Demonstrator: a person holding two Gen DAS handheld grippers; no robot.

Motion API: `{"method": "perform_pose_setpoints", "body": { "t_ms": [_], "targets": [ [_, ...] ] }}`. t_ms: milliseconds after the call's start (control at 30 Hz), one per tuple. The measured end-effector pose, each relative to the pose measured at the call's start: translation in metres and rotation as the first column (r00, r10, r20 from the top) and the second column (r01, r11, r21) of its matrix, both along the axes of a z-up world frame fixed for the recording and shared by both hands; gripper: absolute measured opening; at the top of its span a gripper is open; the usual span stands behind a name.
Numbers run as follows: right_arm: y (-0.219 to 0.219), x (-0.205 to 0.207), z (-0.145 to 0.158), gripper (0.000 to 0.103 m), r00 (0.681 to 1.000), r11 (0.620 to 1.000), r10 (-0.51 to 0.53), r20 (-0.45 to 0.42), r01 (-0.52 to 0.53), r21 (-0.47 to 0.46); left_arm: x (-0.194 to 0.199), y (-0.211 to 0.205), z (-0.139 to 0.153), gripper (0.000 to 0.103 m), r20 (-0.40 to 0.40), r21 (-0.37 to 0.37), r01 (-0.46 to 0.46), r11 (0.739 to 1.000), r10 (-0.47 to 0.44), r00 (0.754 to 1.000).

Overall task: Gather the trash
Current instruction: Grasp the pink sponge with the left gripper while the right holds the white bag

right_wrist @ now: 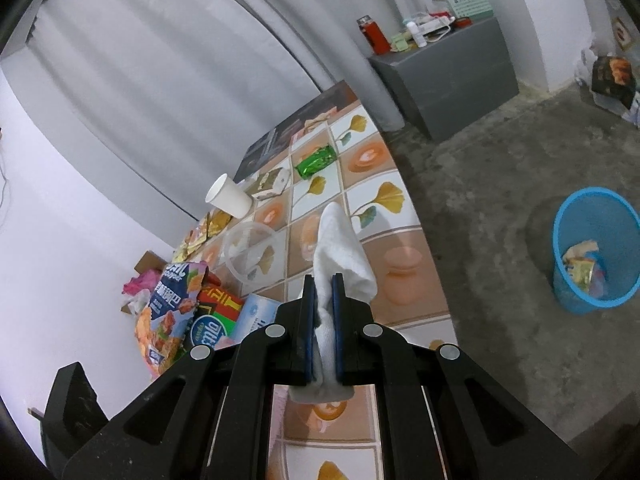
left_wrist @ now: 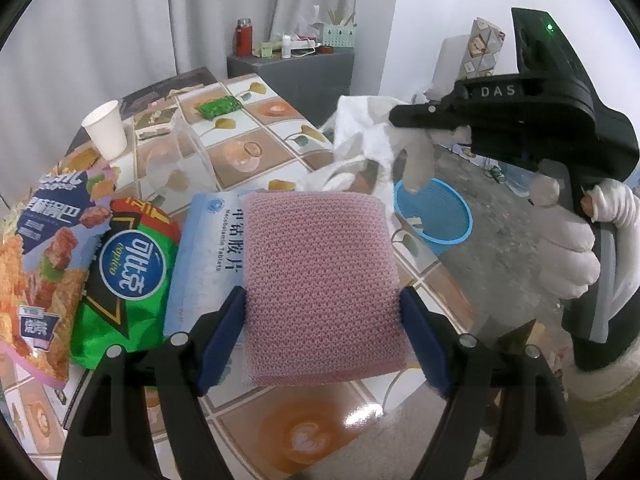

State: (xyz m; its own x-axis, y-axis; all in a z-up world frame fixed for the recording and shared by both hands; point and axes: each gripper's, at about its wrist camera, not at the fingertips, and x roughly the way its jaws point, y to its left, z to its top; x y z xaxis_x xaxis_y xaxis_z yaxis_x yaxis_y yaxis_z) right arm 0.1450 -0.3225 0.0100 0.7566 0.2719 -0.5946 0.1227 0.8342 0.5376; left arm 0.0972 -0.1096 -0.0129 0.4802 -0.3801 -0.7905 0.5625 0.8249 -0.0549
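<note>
Near the table edge, left gripper jaws gripping pink sponge, right gripper jaws clamping white cloth.

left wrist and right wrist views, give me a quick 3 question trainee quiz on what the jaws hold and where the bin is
1. True or false: the right gripper has its jaws shut on a white cloth.
2. What do the left gripper jaws grip?
3. Where is the blue trash basket: A on the table, B on the floor, C on the grey cabinet?

Key: 1 true. 2 the pink mesh sponge. 3 B.
</note>
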Motion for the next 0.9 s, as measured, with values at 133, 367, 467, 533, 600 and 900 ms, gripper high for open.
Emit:
{"method": "perform_pose_setpoints", "body": {
  "t_ms": [133,367,467,533,600,900],
  "targets": [
    [0.000,-0.002,0.001,0.007,1.000,1.000,-0.001,-0.001,0.001,-0.003,-0.001,0.002,0.003,0.076,0.021,0.008,-0.010,1.000,0.010,1.000],
    [-0.001,-0.003,0.001,0.007,1.000,1.000,-0.001,-0.001,0.001,-0.001,-0.003,0.006,0.008,0.076,0.051,0.021,-0.022,1.000,0.021,0.998],
    [0.000,-0.002,0.001,0.007,1.000,1.000,-0.001,0.000,0.001,-0.001,-0.005,0.006,0.010,0.076,0.061,0.022,-0.027,0.999,0.025,0.998],
    [0.000,-0.002,0.001,0.007,1.000,1.000,-0.002,0.000,0.002,-0.001,-0.005,0.007,0.011,0.076,0.066,0.023,-0.029,0.999,0.028,0.997],
    [0.000,-0.003,0.001,0.007,1.000,1.000,-0.002,0.001,0.002,-0.002,-0.006,0.008,0.013,0.076,0.073,0.024,-0.031,0.999,0.029,0.997],
    [-0.001,-0.006,0.006,0.007,1.000,1.000,-0.009,0.012,0.009,0.000,-0.009,0.009,0.018,0.076,0.098,0.027,-0.035,0.999,0.032,0.995]
  ]
}}
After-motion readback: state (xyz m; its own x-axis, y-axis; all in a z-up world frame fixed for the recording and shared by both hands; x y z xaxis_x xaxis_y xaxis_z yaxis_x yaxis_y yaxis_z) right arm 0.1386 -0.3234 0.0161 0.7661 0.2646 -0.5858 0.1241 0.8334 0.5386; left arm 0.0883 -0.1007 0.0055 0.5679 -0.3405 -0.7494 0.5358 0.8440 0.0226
